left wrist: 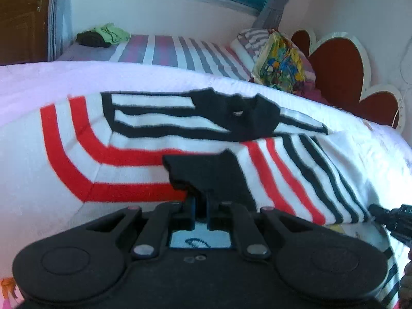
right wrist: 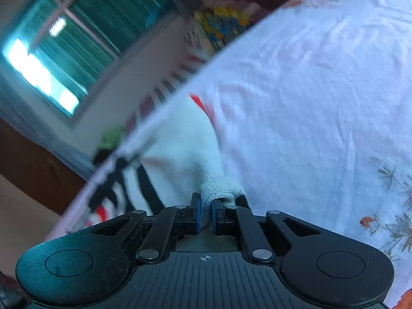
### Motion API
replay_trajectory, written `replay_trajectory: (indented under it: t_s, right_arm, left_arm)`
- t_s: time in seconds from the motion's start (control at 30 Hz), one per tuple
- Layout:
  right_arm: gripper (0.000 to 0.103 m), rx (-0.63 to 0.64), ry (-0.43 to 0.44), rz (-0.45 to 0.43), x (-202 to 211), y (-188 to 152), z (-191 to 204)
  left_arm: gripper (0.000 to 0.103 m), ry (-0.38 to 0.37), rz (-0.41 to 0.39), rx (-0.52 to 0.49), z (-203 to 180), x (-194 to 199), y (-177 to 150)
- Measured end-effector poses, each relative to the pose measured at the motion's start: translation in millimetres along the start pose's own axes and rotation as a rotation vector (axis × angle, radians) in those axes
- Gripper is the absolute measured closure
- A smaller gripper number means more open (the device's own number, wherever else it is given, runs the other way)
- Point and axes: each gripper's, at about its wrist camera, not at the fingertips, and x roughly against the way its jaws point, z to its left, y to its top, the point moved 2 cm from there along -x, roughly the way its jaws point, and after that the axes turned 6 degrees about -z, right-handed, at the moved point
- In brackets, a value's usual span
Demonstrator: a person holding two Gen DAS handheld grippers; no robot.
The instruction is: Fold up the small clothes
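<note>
Knitwear like this striped sweater (left wrist: 159, 139) is soft and limp, light, prone to sag, so it wants holding at hems and corners. It lies spread on the white bedspread (left wrist: 38, 82), nearer than the striped bed (left wrist: 164, 49) behind. The left gripper (left wrist: 199, 200) pinches a black edge; the right gripper (right wrist: 205, 212), at the sweater's right side, is clamped on a bunched white ribbed edge.

Both wrist views sit close over the striped shirt (left wrist: 180, 134) (right one rolled sideways), facing the window (right wrist: 77, 38).
</note>
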Motion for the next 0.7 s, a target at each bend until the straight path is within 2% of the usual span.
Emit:
replay_trajectory:
  t_s: [0.07, 0.13, 0.17, 0.23, 0.33, 0.4, 0.43, 0.47, 0.5, 0.53, 0.63, 0.7]
  right_arm:
    - [0.095, 0.03, 0.003, 0.024, 7, 4, 2]
    - [0.09, 0.094, 0.012, -0.006, 25, 8, 5]
    - [0.09, 0.139, 0.018, -0.035, 35, 11, 7]
    - [0.09, 0.222, 0.013, -0.069, 43, 16, 13]
    - [0.09, 0.311, 0.016, -0.065, 25, 22, 26]
    - [0.09, 0.359, 0.017, -0.041, 5, 20, 31]
    - [0.09, 0.396, -0.02, 0.01, -11, 15, 30]
    - [0.091, 0.435, -0.035, 0.023, -19, 9, 27]
    - [0.091, 0.469, -0.03, 0.025, -21, 10, 29]
    - [0.091, 0.491, -0.025, 0.034, -20, 14, 32]
    - [0.091, 0.508, 0.04, -0.07, -9, 32, 38]
    - [0.091, 0.498, 0.063, -0.066, -27, 44, 44]
  left_arm:
    - [0.082, 0.018, 0.005, -0.018, 1, 6, 1]
    - [0.055, 0.099, -0.068, -0.045, 5, 25, 2]
    - [0.051, 0.125, -0.108, -0.075, 3, 35, 3]
    - [0.051, 0.094, -0.139, -0.138, -11, 43, 8]
    - [0.048, 0.028, -0.137, -0.228, -45, 31, 11]
    - [0.043, 0.0, -0.111, -0.27, -67, 10, 7]
    - [0.041, 0.007, -0.087, -0.289, -72, -2, 2]
    - [0.041, 0.023, -0.037, -0.301, -72, -17, -5]
    - [0.04, 0.03, -0.021, -0.302, -71, -23, -11]
    - [0.041, 0.023, -0.042, -0.299, -70, -18, -11]
    - [0.043, 0.022, -0.092, -0.277, -73, -8, 0]
    - [0.042, 0.014, -0.106, -0.259, -83, -15, 11]
